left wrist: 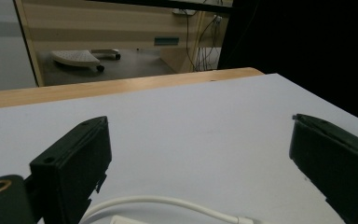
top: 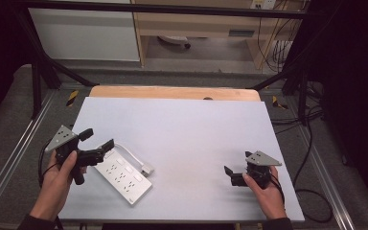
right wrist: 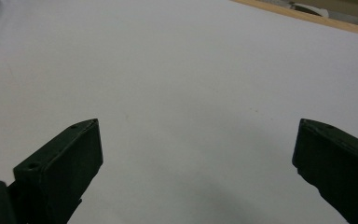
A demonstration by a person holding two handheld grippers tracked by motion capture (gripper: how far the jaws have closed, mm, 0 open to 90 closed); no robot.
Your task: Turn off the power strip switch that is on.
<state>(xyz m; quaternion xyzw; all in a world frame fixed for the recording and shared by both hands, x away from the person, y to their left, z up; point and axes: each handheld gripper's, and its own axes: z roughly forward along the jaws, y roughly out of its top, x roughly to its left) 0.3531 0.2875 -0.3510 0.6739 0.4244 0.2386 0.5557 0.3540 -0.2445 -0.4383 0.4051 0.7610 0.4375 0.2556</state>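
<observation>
At the near left of the pale grey table (top: pixel 182 129), a white power strip (top: pixel 123 175) lies flat with its white cable (left wrist: pixel 168 201) curling beside it, and the left gripper (top: pixel 98 143) hovers just over its far end, jaws spread wide. The right gripper (top: pixel 231 173), also wide and empty, rests well apart at the near right. A good grasp likely means lowering squarely across the strip's narrow width; beyond the table's wooden far edge stand a desk and trailing wires.

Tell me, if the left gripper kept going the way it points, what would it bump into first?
Probably nothing soon. The left gripper sits above the power strip's white cable, and beyond its open jaws lies bare table, though depth is hard to judge.
</observation>
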